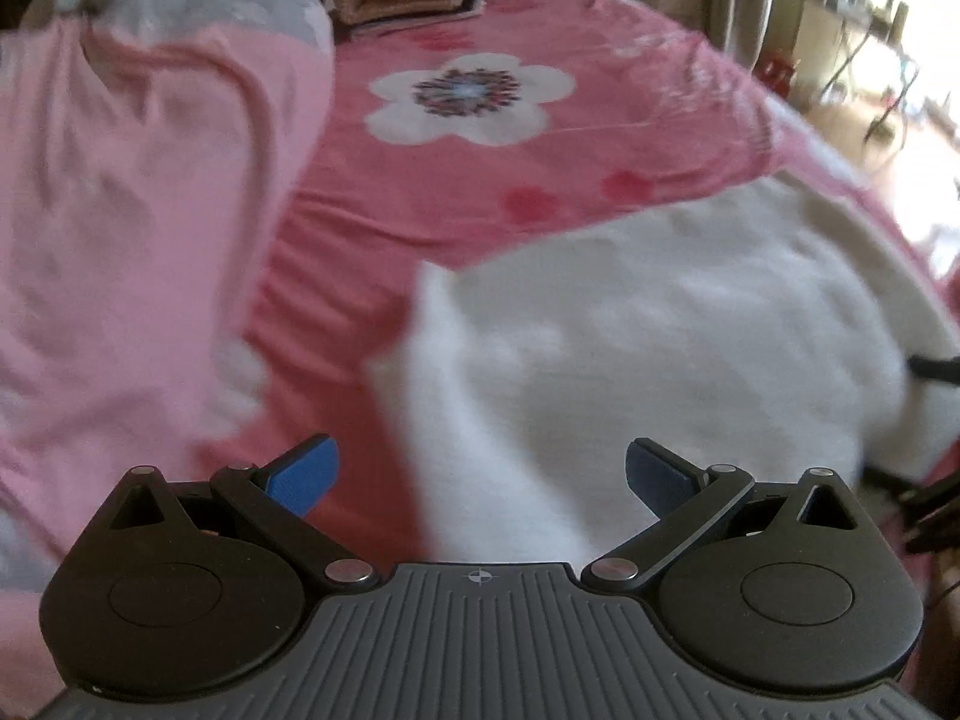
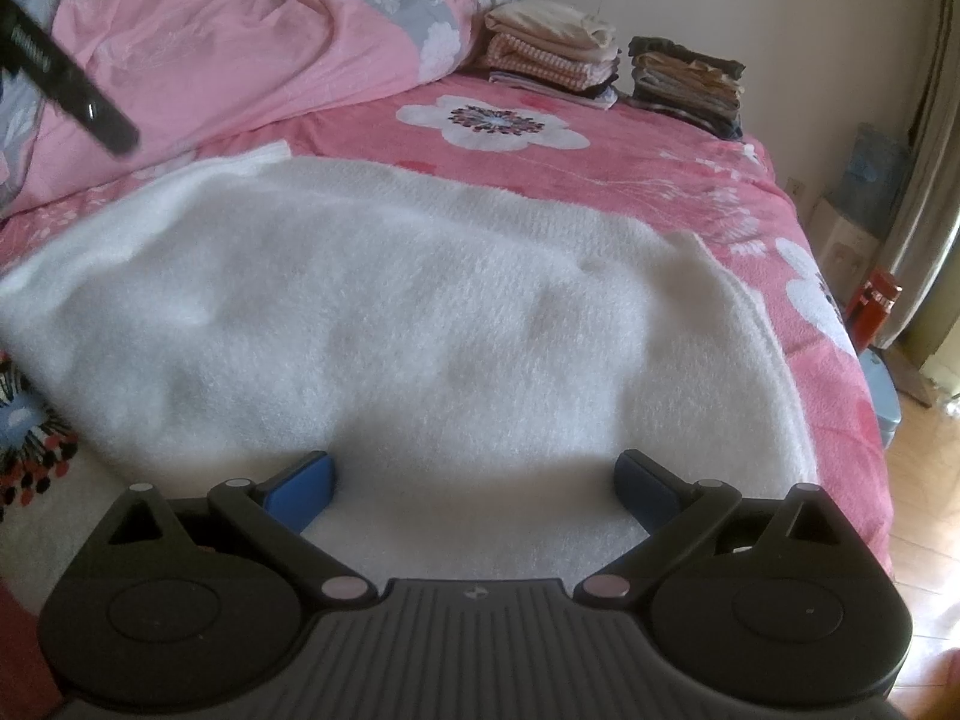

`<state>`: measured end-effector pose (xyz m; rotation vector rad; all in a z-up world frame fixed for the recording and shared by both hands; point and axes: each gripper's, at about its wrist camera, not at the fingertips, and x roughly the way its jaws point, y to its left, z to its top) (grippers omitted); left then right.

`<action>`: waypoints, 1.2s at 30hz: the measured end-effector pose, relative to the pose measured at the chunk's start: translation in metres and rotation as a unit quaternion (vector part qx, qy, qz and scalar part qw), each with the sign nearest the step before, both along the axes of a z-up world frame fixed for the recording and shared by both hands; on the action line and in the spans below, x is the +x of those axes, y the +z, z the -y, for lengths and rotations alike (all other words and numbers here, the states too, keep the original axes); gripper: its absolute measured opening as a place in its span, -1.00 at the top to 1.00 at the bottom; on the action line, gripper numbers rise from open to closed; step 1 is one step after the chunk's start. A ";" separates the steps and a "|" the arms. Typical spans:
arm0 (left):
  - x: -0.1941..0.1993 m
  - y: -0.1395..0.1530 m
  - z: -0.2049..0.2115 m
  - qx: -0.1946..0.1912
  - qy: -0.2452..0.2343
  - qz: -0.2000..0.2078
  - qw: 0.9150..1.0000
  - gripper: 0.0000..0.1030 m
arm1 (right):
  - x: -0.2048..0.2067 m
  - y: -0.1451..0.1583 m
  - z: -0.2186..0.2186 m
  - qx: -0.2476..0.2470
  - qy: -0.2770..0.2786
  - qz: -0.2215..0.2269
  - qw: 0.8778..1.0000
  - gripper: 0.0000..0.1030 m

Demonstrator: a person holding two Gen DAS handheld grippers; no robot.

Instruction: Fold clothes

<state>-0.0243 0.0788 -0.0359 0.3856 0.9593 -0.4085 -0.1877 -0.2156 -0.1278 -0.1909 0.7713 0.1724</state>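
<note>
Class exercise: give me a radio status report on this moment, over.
Left gripper and right gripper: jaws open, empty. White fluffy garment spread on pink bedsheet, unfolded. Nothing in the way; folded stacks at far end.

A fluffy, matt white garment (image 2: 408,312) is seen mid-frame on a smooth pink printed sheet (image 2: 654,168). Matt black plastic and blue pads (image 2: 303,489) are shown at bottom.

You're looking across a bed (image 2: 690,180) in a pink flowered sheet, with a pink and grey quilt (image 2: 240,42) heaped at its far left. A plain pale wall (image 2: 780,12) stands behind it. To your right, a curtain (image 2: 924,180) hangs over a wood floor (image 2: 918,516), and a red bottle (image 2: 873,312) stands beside the bed. Bright daylight comes from a window (image 1: 870,12).
</note>
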 end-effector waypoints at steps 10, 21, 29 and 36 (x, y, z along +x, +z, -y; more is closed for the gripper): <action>0.017 -0.029 0.031 0.012 -0.070 0.000 0.997 -1.00 | 0.035 0.043 -0.001 -0.097 0.146 -0.071 0.982 -0.97; 0.026 -0.054 0.005 -0.119 0.066 0.032 0.990 -0.97 | 0.153 0.103 -0.055 -0.086 0.256 -0.008 0.963 -0.85; 0.024 -0.079 -0.005 -0.108 0.086 0.011 0.990 -0.48 | 0.206 0.061 -0.109 -0.068 0.327 -0.006 0.943 0.11; 0.024 -0.082 -0.012 -0.109 0.073 0.019 0.991 -0.33 | 0.235 0.038 -0.135 -0.068 0.371 -0.015 0.926 0.60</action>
